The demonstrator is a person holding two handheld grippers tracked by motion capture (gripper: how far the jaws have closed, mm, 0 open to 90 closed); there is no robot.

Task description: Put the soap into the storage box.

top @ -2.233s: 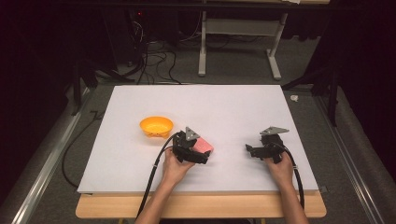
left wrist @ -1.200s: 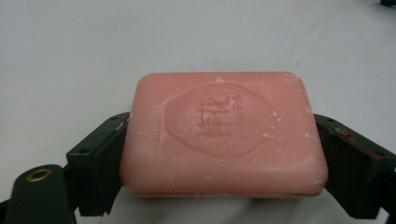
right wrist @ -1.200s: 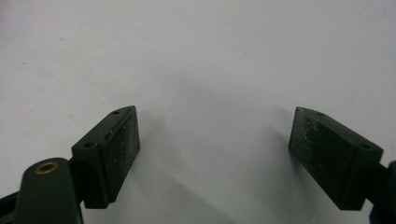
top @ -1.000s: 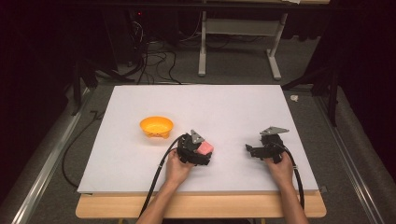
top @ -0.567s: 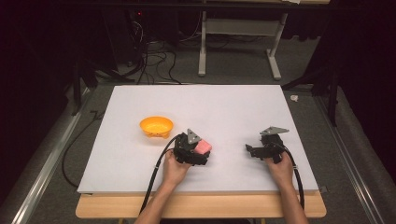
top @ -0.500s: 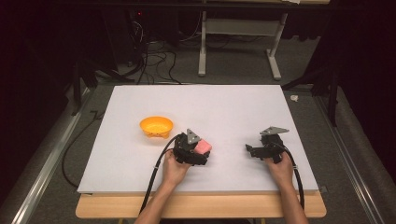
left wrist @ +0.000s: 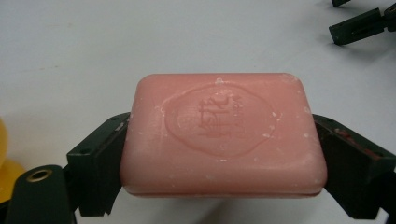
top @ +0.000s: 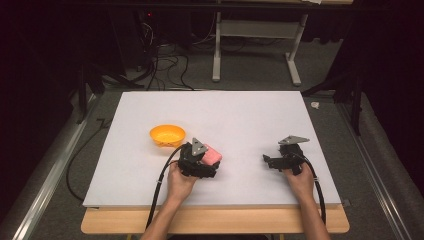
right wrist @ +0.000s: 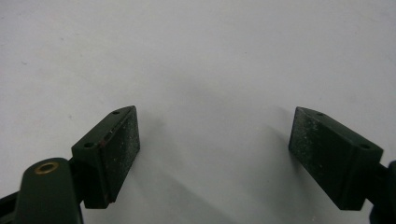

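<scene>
A pink bar of soap point(left wrist: 224, 135) with a stamped oval mark sits between the two black jaws of my left gripper point(left wrist: 219, 154), which is shut on its short ends and holds it a little above the white board. From above, the soap point(top: 212, 155) shows pink at the tip of the left gripper point(top: 209, 159), right of an orange bowl point(top: 167, 135). My right gripper point(top: 267, 161) rests near the board's front right, and its jaws point(right wrist: 215, 149) stand wide open over bare white surface with nothing between them.
The white board point(top: 240, 115) lies on a wooden table point(top: 215, 225). The bowl's yellow-orange edge point(left wrist: 3, 154) shows at the far left of the left gripper view, and the right gripper's black jaw tips point(left wrist: 359, 25) at its top right. Cables trail from both grippers toward the front edge.
The left gripper with the soap has lifted a little and drifted left toward the bowl. The right gripper has stayed where it was.
</scene>
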